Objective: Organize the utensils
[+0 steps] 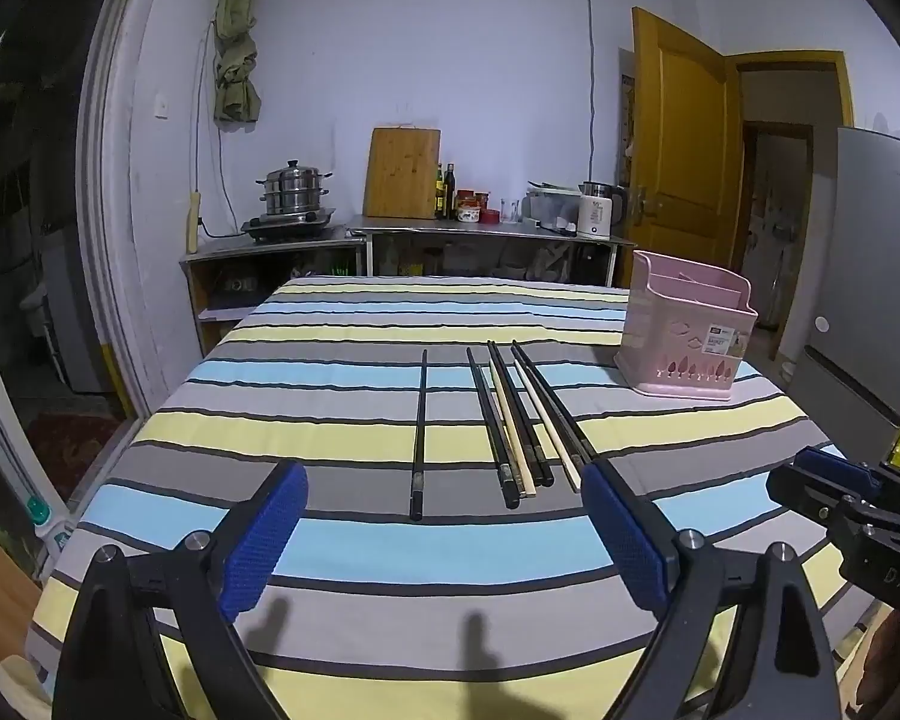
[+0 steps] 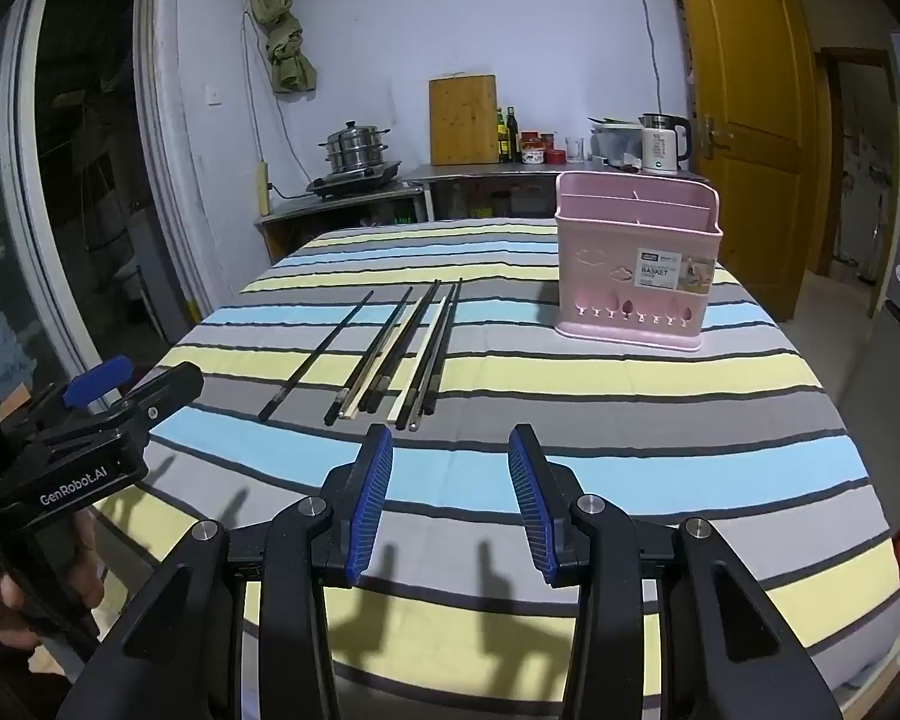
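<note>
Several chopsticks point(image 2: 390, 354) lie flat on the striped tablecloth, mostly black with two pale ones among them. One black chopstick point(image 1: 419, 432) lies apart to the left of the bunch. The pink plastic utensil basket point(image 2: 636, 258) stands upright to their right, its divided compartments open on top.

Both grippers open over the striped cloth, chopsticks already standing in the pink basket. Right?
Not quite. The chopsticks lie flat on the striped cloth, left of the pink basket, as the right wrist view shows. Left gripper and right gripper are both open, holding nothing.
</note>
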`<action>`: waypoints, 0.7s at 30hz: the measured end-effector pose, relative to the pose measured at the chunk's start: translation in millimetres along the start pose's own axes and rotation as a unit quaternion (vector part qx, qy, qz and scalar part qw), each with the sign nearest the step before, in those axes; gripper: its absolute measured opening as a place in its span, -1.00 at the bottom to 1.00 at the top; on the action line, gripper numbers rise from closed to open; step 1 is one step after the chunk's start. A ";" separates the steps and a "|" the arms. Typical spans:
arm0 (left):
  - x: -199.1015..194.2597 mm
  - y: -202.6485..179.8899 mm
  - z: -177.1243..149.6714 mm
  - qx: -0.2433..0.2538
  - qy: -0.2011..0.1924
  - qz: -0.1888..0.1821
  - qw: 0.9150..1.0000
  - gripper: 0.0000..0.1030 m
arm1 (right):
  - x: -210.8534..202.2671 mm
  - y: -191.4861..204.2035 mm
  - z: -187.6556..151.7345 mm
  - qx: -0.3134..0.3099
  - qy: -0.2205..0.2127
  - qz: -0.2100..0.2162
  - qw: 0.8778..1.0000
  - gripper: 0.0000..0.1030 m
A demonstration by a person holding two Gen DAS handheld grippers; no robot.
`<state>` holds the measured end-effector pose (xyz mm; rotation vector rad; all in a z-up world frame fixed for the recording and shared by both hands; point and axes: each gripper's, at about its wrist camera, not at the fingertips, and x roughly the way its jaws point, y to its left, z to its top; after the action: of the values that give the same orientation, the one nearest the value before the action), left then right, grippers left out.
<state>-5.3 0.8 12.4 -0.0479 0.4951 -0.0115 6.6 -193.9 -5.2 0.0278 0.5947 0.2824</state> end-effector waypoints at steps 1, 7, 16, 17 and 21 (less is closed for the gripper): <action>-0.8 -0.1 0.2 -0.001 0.000 0.000 1.000 0.81 | -0.4 0.5 0.1 -0.001 0.000 0.000 1.000 -0.19; -1.2 0.5 -1.5 -0.001 -0.002 -0.001 1.000 0.81 | -1.4 1.4 0.3 -0.001 0.000 -0.001 1.000 -0.19; -1.6 -2.2 -1.7 -0.001 -0.003 -0.001 1.000 0.81 | -1.2 -2.4 0.2 0.001 -0.001 0.001 1.000 -0.19; -1.7 -2.0 -1.6 -0.001 -0.003 -0.001 1.000 0.81 | -1.3 -2.3 0.3 0.002 -0.001 0.001 1.000 -0.19; -1.7 -2.5 -1.8 0.000 -0.002 -0.001 1.000 0.81 | -1.4 -2.0 0.2 0.002 0.000 0.001 1.000 -0.19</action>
<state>-7.7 -1.7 11.7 -0.0486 0.4908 -0.0131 6.0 -196.2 -4.5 0.0318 0.5945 0.2831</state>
